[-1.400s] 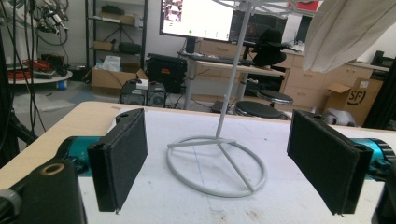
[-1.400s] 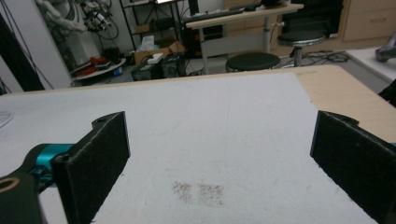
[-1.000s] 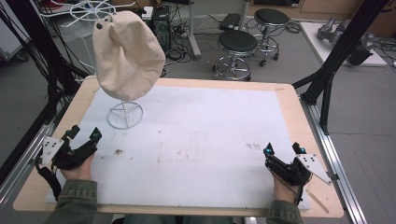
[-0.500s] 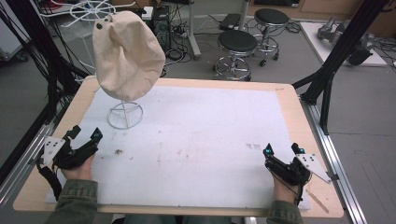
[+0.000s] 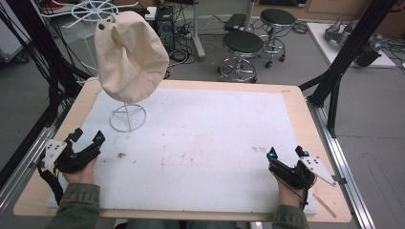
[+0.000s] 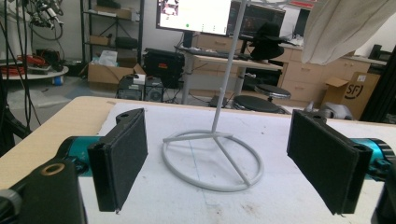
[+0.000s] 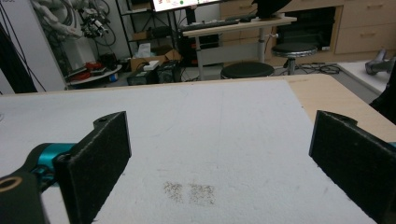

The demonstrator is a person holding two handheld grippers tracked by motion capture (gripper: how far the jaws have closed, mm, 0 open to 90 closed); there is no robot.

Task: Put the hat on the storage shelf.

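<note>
So there's a cream fabric cap [image 5: 130,56] sitting up on a white wire stand [image 5: 127,118] at the far left part of the desk [image 5: 296,102]. The cap hangs over the top of the stand, tilted, with a small dark button at its upper left edge. The stand's ring-shaped base rests on the white mat [image 5: 205,138] that covers most of the wooden desk top.

From the left gripper view you get the stand base [image 6: 212,158] right between the two black pads, further out on the mat, with the thin pole going up and a bit of the cap's cloth [image 6: 345,28] hanging in at the top right.

The left claw [image 5: 87,138] is at the near left edge of the mat, spread wide with nothing in it, pointed roughly toward the stand but well apart from it. The person's left hand [image 5: 79,164] grips it, olive sleeve coming in from the bottom.

The right claw [image 5: 285,152] is over at the near right corner, also spread wide and holding nothing. A faint brownish smudge [image 7: 189,191] on the mat sits just ahead of it, between its pads in the right gripper view.

Past the desk there are a couple of black stools [image 5: 243,45] on the floor, plus cables and black frame legs.
</note>
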